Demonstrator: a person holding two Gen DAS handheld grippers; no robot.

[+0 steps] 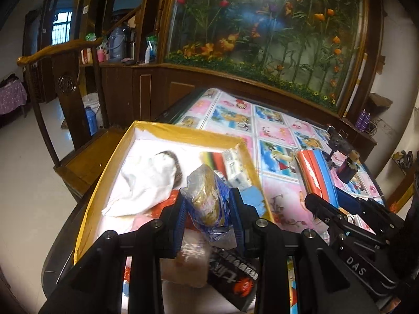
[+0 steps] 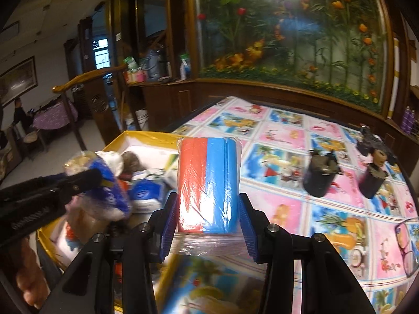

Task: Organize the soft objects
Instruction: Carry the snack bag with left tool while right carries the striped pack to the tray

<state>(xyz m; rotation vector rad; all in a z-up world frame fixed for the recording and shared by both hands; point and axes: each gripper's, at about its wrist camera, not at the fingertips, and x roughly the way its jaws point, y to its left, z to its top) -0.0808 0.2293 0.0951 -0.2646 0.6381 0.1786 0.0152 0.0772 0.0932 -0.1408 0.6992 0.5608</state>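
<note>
Left claw (image 1: 208, 206) grips bagged scrubber (image 1: 205, 196); right claw (image 2: 208, 219) grips sponge pack (image 2: 207, 183)

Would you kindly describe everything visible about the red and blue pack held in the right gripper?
The red and blue pack is a soft-looking block, red on its left half and blue on its right, sealed in shiny clear plastic film. It stands upright, clamped at its lower sides between the blue pads of the right gripper, above the patterned tablecloth beside the yellow-rimmed box.
</note>
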